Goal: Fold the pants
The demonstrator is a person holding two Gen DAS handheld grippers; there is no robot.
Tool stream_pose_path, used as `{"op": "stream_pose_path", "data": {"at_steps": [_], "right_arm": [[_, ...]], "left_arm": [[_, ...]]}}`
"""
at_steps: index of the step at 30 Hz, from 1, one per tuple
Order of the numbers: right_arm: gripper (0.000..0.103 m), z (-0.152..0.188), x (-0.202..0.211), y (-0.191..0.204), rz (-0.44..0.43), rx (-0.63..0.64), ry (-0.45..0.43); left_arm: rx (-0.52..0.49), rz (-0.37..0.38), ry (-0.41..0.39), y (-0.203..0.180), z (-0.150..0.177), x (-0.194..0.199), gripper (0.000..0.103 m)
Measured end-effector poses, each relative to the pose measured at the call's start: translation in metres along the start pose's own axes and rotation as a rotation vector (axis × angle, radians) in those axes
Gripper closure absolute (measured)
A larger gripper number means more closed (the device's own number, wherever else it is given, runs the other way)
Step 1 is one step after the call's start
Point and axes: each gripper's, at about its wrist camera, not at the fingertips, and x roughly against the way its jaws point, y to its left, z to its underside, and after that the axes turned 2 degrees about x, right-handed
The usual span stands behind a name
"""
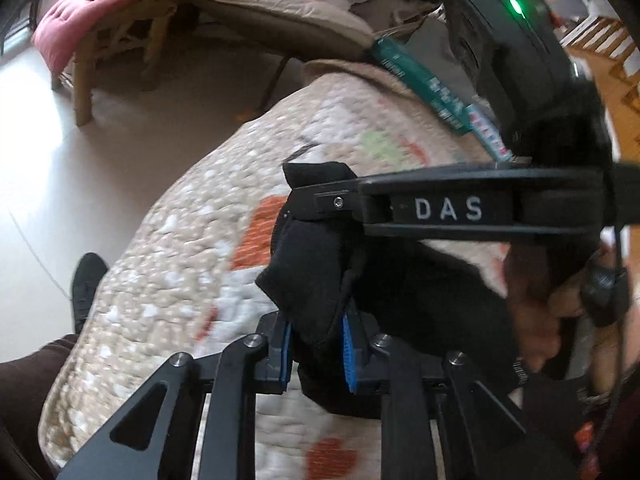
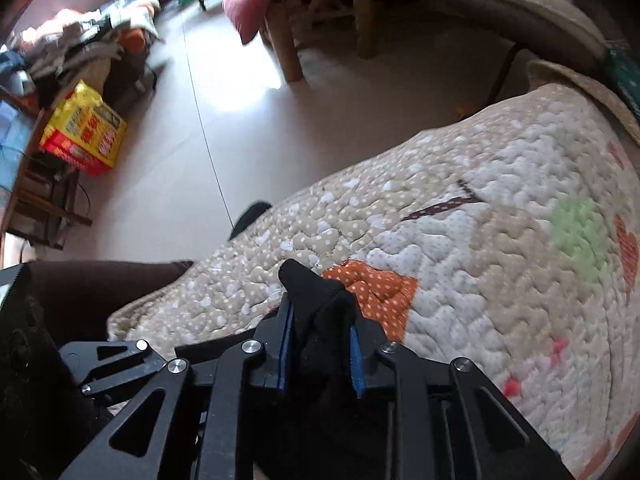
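Black pants (image 1: 316, 280) hang bunched above a quilted patchwork blanket (image 1: 192, 240). In the left wrist view my left gripper (image 1: 318, 354) is shut on a thick fold of this black cloth, which bulges between its blue pads (image 1: 349, 356). My right gripper (image 1: 304, 196) reaches in from the right, marked DAS, and is clamped on the upper end of the same bundle. In the right wrist view my right gripper (image 2: 320, 354) pinches a peak of the black pants (image 2: 314, 300) over the blanket (image 2: 460, 248). A hand (image 1: 536, 312) holds the right tool.
The blanket covers a low surface whose edge drops to a pale tiled floor (image 2: 224, 128). A wooden chair (image 1: 120, 40) with pink and yellow cushions stands beyond it. A yellow and red box (image 2: 84, 132) sits by cluttered shelves on the left. A dark sock-clad foot (image 1: 86, 280) rests on the floor.
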Motion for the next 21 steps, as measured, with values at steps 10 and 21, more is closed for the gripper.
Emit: {"op": "stream_pose_path", "data": {"at_steps": [10,21], "right_arm": [[0.078,0.066,0.067,-0.048,0.020,-0.118,-0.112],[0.046,0.210,0.088,-0.146,0.085,-0.437,-0.159]], "left_arm": [[-0.111,0.094,0.074,-0.079,0.021,-0.022,0.084],[-0.334,0.203,0.246,-0.142,0.088,-0.031,0.061]]}}
